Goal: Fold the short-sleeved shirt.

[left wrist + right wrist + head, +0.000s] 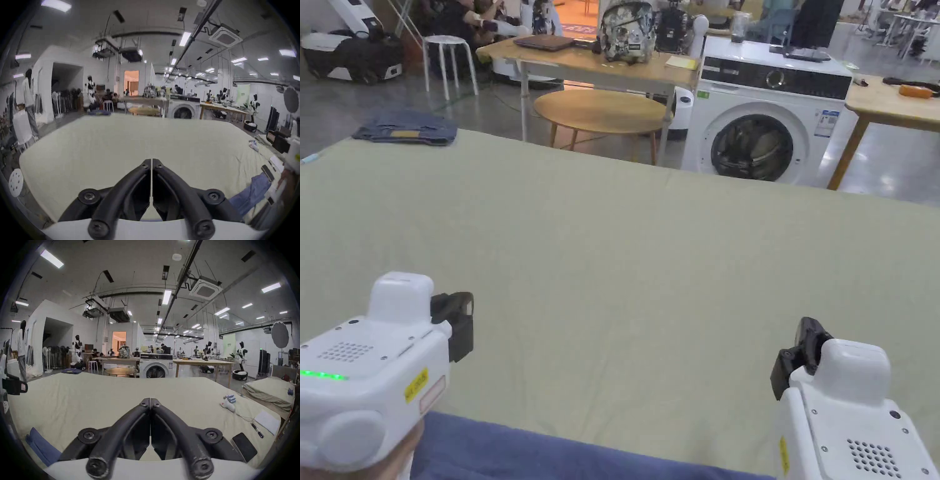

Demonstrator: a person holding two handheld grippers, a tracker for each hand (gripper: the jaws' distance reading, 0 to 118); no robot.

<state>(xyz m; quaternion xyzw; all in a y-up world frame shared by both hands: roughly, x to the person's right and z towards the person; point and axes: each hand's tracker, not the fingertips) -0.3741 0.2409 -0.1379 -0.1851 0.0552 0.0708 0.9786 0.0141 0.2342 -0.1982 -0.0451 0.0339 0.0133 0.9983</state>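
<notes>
The blue shirt (550, 453) lies at the near edge of the bed (650, 250), a dark-blue band of cloth between the two grippers. In the right gripper view it (43, 446) shows toward the near left corner with straight, layered edges, so it looks folded, though too little of it shows to be sure. In the left gripper view the same blue cloth (250, 193) lies low on the right, by the near edge.

The left gripper (151, 160) hangs above the pale green sheet with its jaws drawn together, only a hairline slit between the tips and nothing caught in it. The right gripper (150, 400) is the same: jaws pressed tip to tip, empty, over bare sheet. In the head view the left gripper (456, 319) sits near the near left corner and the right gripper (800, 356) near the near right corner, well apart, neither touching the shirt.

Farther out, a folded pair of jeans (406, 128) rests at the far left corner of the bed. Along the right edge lie a dark phone (244, 447), a sheet of paper (267, 421), a pen (257, 430) and a small white object (227, 405). Beyond the far edge stand a washing machine (769, 125), a round wooden table (600, 112), a long table (581, 62) carrying a backpack (625, 31) and a laptop (544, 42), and a white stool (447, 59).
</notes>
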